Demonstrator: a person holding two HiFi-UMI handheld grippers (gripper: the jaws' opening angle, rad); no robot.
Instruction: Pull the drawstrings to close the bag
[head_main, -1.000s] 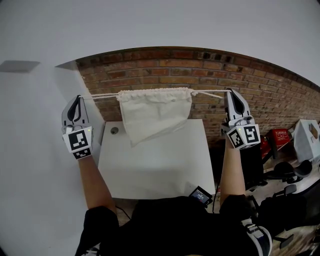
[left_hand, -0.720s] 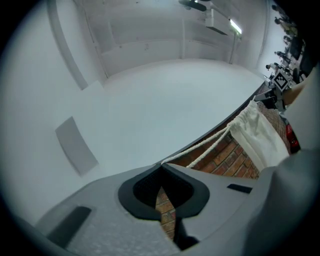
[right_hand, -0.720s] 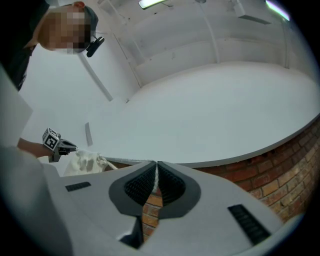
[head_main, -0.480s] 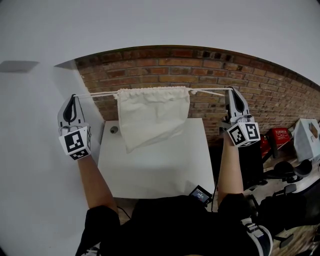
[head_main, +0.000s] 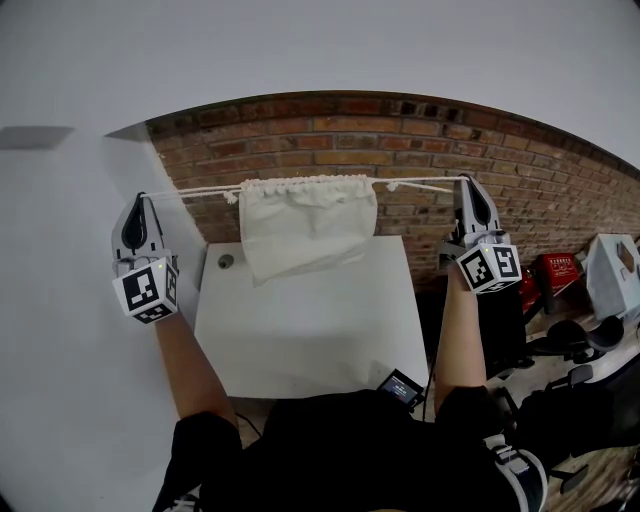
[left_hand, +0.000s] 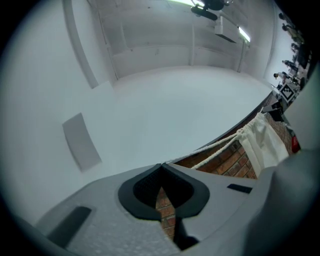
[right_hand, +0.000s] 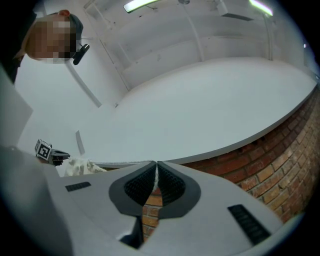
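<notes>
Pull step in hand; left gripper (head_main: 141, 198) and right gripper (head_main: 470, 182) jaws pressed together, each pinching the drawstrings (head_main: 205, 191); bag (head_main: 308, 225) hangs between both jaw pairs, mouth gathered; next we'd draw them further apart, keeping the cords taut.

A white table (head_main: 310, 330) stands against a brick wall (head_main: 560, 190), with a small dark round spot (head_main: 226, 261) near its far left corner. A small screened device (head_main: 400, 388) shows at its near right corner.

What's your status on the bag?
Left gripper shut on left drawstring, right gripper shut on right drawstring. Cloth bag hanging between, mouth gathered. Nothing blocking.
</notes>
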